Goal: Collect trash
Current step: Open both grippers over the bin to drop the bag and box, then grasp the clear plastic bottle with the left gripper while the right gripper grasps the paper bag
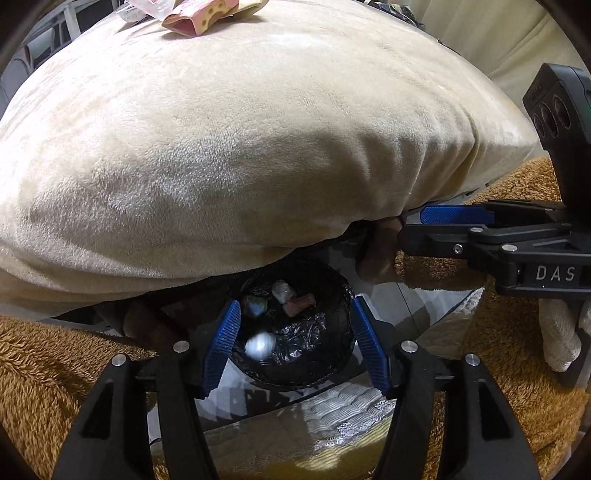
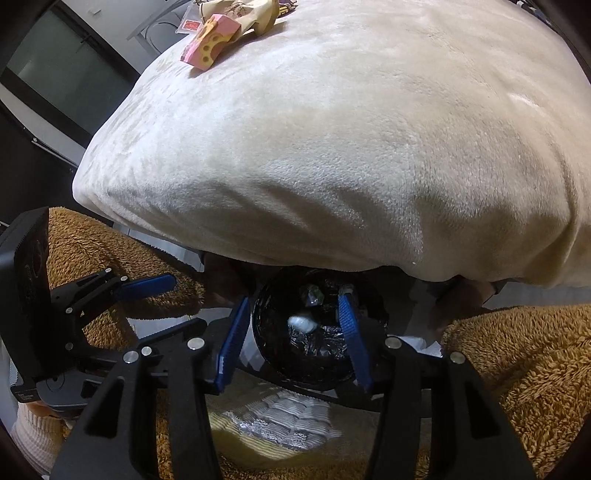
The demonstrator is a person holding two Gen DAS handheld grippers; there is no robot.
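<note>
A black-lined trash bin [image 1: 295,332] stands on the floor below the cushion edge; it also shows in the right wrist view [image 2: 314,332]. A blurred white crumpled wad [image 1: 260,345] is in mid-air inside the bin mouth, also in the right wrist view [image 2: 301,324]. Several scraps [image 1: 284,297] lie in the bin. My left gripper [image 1: 295,343] is open above the bin, holding nothing. My right gripper [image 2: 293,339] is open over the bin too; it shows from the side at the right of the left wrist view [image 1: 439,221]. A pink and yellow wrapper [image 2: 208,42] lies far back on the cushion [image 2: 332,147].
A brown fuzzy blanket [image 2: 517,369] lies on both sides of the bin. A paper bag [image 2: 243,14] and other packets [image 1: 147,9] lie behind the pink wrapper. A white quilted mat [image 1: 340,413] lies on the floor near the bin. A dark screen [image 2: 55,74] stands at left.
</note>
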